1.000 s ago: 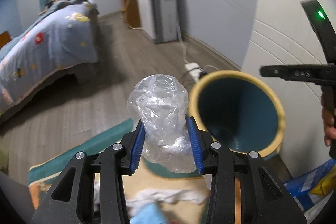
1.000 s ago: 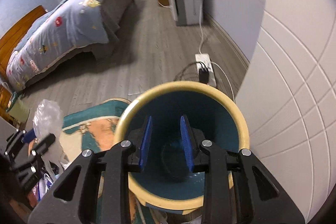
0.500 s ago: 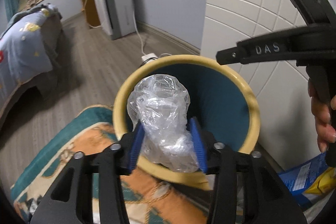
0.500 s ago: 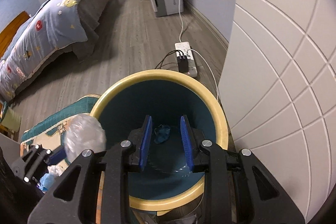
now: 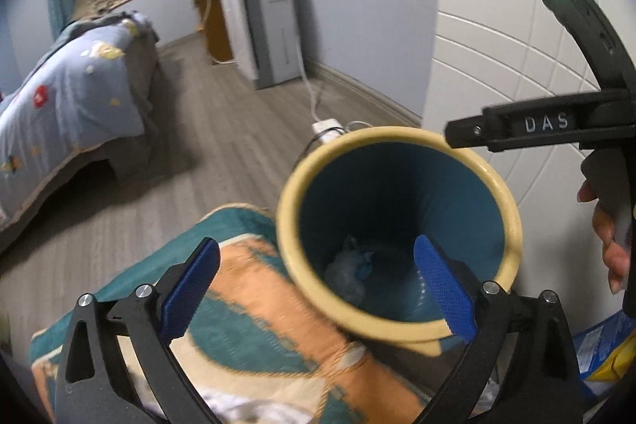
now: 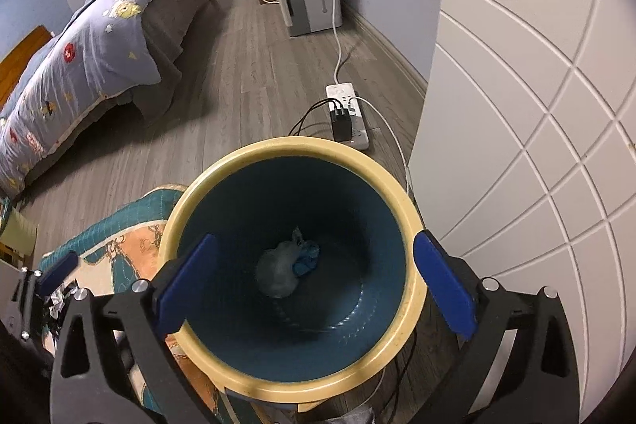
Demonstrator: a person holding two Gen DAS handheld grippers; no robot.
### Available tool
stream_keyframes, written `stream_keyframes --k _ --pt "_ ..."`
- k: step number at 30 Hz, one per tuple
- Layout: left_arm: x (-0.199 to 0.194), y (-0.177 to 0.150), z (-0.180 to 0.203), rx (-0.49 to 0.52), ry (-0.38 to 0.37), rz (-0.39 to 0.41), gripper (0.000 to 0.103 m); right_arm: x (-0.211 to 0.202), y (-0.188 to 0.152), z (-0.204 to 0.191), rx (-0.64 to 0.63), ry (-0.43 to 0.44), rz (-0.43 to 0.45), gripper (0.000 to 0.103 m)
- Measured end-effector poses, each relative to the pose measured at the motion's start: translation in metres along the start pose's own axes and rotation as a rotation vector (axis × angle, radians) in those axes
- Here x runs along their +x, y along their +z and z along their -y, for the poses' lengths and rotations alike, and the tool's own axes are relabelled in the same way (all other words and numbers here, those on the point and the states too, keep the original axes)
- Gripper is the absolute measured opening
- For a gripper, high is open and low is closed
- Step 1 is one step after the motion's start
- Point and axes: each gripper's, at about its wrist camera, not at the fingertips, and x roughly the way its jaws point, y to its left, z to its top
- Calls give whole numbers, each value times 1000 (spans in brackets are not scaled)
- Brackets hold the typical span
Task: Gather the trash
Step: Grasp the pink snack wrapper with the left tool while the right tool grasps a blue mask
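Note:
A blue trash bin with a cream rim stands on the floor by the white wall. At its bottom lie a crumpled clear plastic bag and a small blue scrap. My left gripper is open and empty, held above the bin's near rim. My right gripper is open and empty, straddling the bin's mouth from above. The right gripper's body shows at the right of the left wrist view.
A teal and orange rug lies left of the bin, with white crumpled scraps at its near edge. A power strip with cables lies behind the bin. A bed stands at left. A blue and yellow package lies at right.
My left gripper opened and the plastic bag fell into the bin. My right gripper opened wide over the bin.

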Motion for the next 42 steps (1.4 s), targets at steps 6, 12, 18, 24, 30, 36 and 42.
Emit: stream_keyframes --k 6,12,18,24,30,36,42 --pt "-43 -5 -32 -61 57 19 98 -14 -3 -23 -59 -8 17 97" --pt "-94 -15 -61 -124 124 55 98 -43 -9 -60 -135 -43 71 97" --pt "-139 -35 -85 -174 185 73 98 -73 -22 -99 -178 -17 120 97" --pt "-178 -54 -105 -181 243 91 98 -95 -41 -148 -234 27 131 97" --pt "-218 -93 -146 -267 310 92 98 -107 -75 -201 -343 110 103 97" --pt "-240 -144 -193 -382 409 19 98 -110 -108 -240 -388 142 50 97" --pt "-234 -193 -221 -647 418 -71 98 -102 -121 -255 -350 201 10 97"
